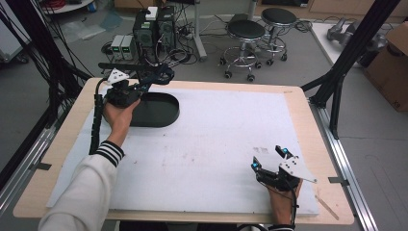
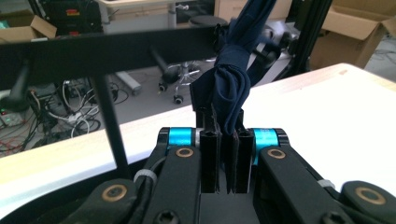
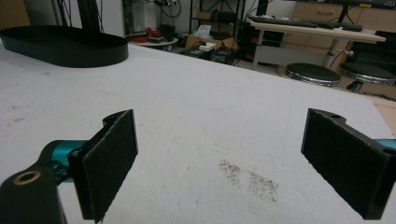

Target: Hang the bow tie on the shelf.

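White-padded bench [image 1: 216,144]: at ten o'clock, left tongs [image 2: 223,140] pinch a dark navy cloth [image 2: 229,88] above the black oval tray [image 1: 156,109]; right tongs [image 3: 219,163] spread. Cloth may slip, missing it.

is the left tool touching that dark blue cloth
Touching. The left gripper view shows the left tool with its jaws closed on the bunched dark blue cloth, no gap between.

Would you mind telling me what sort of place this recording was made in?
Most likely a lab or workshop. Computer towers with tangled cables stand on the floor beyond the table, round stools stand nearby, and cardboard boxes sit off to the side.
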The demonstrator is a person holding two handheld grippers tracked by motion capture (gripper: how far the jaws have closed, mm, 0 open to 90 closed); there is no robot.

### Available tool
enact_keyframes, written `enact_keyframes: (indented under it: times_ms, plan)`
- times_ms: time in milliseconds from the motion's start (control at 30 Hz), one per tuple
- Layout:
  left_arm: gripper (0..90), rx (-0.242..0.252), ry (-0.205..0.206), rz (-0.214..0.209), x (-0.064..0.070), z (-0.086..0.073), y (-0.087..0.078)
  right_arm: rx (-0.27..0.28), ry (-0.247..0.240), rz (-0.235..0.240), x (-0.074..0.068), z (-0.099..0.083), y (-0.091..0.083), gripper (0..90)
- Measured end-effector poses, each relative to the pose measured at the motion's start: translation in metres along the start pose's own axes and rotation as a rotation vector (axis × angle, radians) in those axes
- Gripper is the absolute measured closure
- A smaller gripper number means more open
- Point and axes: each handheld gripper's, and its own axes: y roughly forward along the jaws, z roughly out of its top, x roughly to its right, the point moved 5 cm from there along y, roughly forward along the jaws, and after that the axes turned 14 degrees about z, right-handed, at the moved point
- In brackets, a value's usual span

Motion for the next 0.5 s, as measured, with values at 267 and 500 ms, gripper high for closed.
enact_keyframes:
  times_ms: [267, 500]
  plan:
    - [85.6, -0.059, -0.017, -0.01, -0.009, -0.018, 0.004, 0.0, -0.002, -0.001, 0.0, 0.0, 0.0, 9.8]
    - [85.2, -0.1, -0.003, -0.03, -0.007, -0.032, 0.009, 0.0, 0.0, -0.001, 0.0, 0.0, 0.0, 9.8]
